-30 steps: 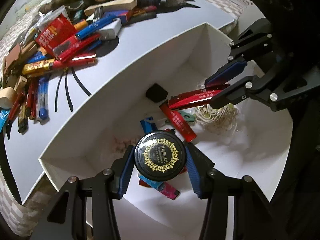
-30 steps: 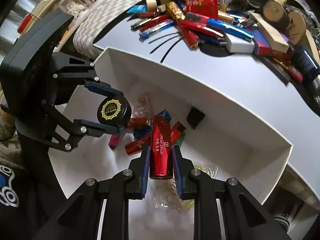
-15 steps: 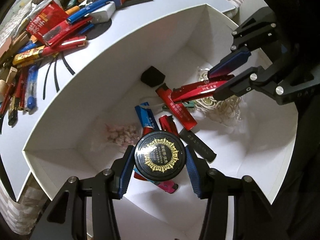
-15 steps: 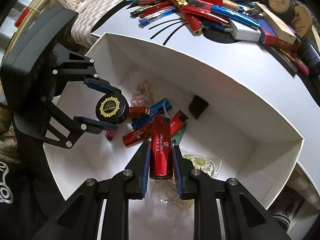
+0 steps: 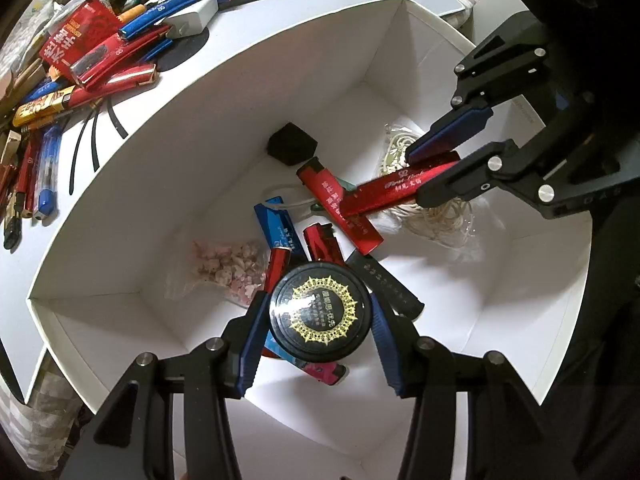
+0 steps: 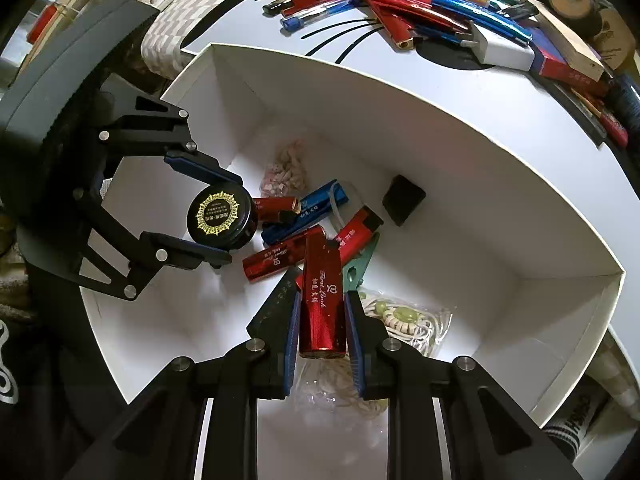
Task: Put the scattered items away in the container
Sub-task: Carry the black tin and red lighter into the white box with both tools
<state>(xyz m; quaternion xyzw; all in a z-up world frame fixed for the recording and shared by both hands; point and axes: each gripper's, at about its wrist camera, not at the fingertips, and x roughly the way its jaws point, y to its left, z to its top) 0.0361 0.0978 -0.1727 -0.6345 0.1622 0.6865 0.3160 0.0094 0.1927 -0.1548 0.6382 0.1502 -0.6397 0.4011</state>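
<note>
My left gripper [image 5: 318,320] is shut on a round black tin with a gold emblem [image 5: 318,313] and holds it low inside the white box [image 5: 100,184]. It also shows in the right wrist view [image 6: 222,220]. My right gripper [image 6: 322,314] is shut on a red metallic tube [image 6: 322,304] and holds it over the box's middle. The tube also shows in the left wrist view [image 5: 396,190]. On the box floor lie red and blue lighters [image 5: 340,210], a black square [image 5: 292,144], a bag of pink bits [image 5: 228,266] and a bag of cord [image 6: 404,320].
On the white table beyond the box's far wall lies a heap of scattered items [image 6: 420,4]: pens, red and blue tubes, a red packet [image 5: 76,44], a white block [image 6: 504,50], wooden pieces. The box walls [image 6: 440,140] stand tall around both grippers.
Both grippers have moved lower and deeper into the box, each keeping its item. More of the box floor and the items on it now shows.
</note>
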